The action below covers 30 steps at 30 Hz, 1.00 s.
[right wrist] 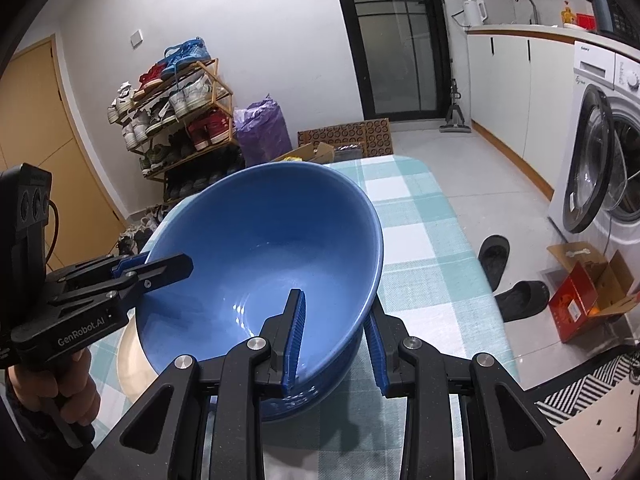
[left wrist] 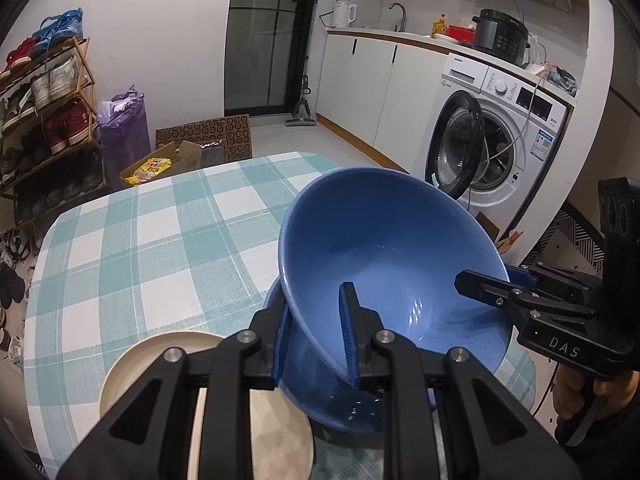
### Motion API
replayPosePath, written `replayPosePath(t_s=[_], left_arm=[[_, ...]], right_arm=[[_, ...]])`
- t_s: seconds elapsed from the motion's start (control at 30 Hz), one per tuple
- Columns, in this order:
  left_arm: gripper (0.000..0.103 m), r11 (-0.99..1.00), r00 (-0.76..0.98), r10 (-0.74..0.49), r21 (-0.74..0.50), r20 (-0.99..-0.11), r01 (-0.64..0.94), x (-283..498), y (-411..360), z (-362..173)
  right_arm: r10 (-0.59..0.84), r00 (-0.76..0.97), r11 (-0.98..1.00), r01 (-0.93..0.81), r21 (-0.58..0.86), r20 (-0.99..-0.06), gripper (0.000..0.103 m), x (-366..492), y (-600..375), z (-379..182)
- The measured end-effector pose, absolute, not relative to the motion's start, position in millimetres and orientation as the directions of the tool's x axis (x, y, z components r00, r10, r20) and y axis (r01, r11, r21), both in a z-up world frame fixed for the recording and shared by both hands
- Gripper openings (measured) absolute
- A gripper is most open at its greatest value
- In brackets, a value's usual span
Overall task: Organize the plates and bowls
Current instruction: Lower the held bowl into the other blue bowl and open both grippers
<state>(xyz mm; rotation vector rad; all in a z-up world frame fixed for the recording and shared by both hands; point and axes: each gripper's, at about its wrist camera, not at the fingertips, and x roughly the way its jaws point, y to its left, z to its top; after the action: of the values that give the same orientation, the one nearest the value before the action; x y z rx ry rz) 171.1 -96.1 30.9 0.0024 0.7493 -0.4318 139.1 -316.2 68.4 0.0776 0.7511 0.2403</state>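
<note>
A large blue bowl hangs tilted over the checked table, held by its rim from both sides. My left gripper is shut on the near rim, one pad inside and one outside; in the right wrist view the left gripper grips the bowl's left edge. My right gripper is shut on the opposite rim, and the right gripper shows at the bowl's right edge. A second blue bowl sits directly beneath. A beige plate lies beside it.
A washing machine with its door open stands right of the table. A shoe rack, a purple bag and cardboard boxes are beyond the far edge. Slippers and a red box lie on the floor.
</note>
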Motion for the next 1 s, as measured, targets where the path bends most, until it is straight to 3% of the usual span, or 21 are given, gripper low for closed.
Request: replayPosePath(t_s=[0.53, 1.0], left_arm=[[0.020, 0.929, 0.631, -0.339, -0.141, -0.698, 0.343, 164, -90, 13], [0.021, 0.937, 0.616, -0.312, -0.130, -0.723, 0.323, 164, -90, -2]], right_arm=[[0.292, 0.683, 0.956, -0.223, 0.189, -0.670, 0.031, 140, -313, 49], [0.236, 0.673, 0.968, -0.224, 0.111, -0.701, 0.032, 146, -301, 35]])
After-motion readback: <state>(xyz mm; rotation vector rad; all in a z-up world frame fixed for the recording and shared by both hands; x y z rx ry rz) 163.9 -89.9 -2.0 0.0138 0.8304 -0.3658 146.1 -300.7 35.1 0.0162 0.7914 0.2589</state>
